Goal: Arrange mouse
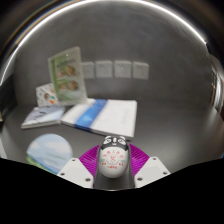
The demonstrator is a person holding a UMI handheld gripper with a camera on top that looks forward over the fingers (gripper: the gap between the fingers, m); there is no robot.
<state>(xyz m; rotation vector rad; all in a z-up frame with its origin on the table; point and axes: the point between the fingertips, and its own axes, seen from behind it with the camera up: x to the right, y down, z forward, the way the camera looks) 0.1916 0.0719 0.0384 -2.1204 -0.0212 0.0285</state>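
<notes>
A small white mouse (113,158) with red print on its top and a dark front end sits between my two fingers. My gripper (112,163) holds it from both sides, the magenta pads (89,158) pressing against its flanks. The mouse is lifted above the grey tabletop (170,125), just in front of an open book.
An open white book (101,115) lies just beyond the mouse. A pale round disc (49,155) lies to the left of my fingers. A green-covered booklet (68,74) stands upright at the back left, with a small card (47,95) beside it. Wall sockets (113,69) line the back wall.
</notes>
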